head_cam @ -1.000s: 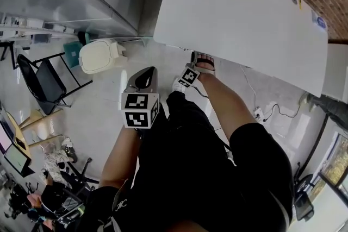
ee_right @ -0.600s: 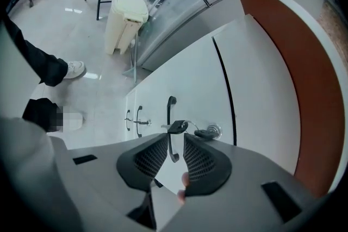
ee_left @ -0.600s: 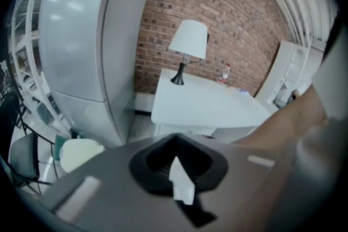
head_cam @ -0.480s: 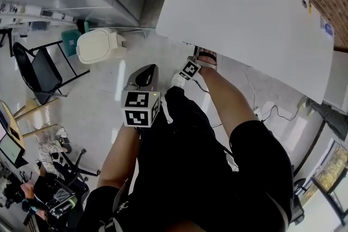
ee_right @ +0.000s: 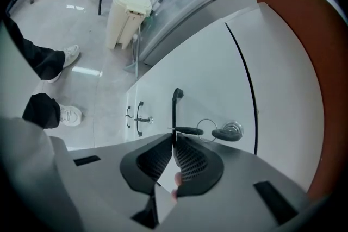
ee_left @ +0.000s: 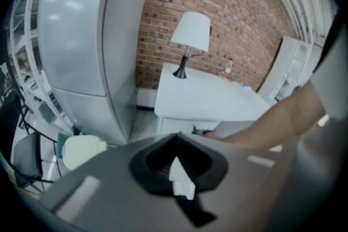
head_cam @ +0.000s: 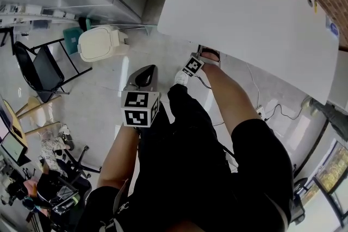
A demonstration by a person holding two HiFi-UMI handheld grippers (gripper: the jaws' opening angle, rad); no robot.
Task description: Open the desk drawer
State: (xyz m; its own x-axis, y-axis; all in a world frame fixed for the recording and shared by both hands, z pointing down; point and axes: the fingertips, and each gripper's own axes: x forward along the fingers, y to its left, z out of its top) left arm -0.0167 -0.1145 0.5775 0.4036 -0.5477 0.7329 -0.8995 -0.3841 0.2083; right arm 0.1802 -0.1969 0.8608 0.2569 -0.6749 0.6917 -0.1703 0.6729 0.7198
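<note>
Head view: the right gripper (head_cam: 197,57) reaches under the near edge of the desk (head_cam: 255,13), so the drawer front is hidden just ahead of its tips. The pull should probably run straight back toward the body, level with the desk top. The left gripper (head_cam: 147,70) hangs idle, well back from the desk and to the left.

Left gripper view: its jaws are pressed together on nothing. The desk (ee_left: 206,100) stands well ahead, with the drawer (ee_left: 169,126) under its top. I'd leave this tool out of the way.

Right gripper view: the jaws look clamped on the lower end of the handle (ee_right: 174,108), which rises straight ahead from their tips across the drawer (ee_right: 206,79). A key (ee_right: 187,130) juts out just right of the tips, so hold the grip firm and avoid twisting into it.
</note>
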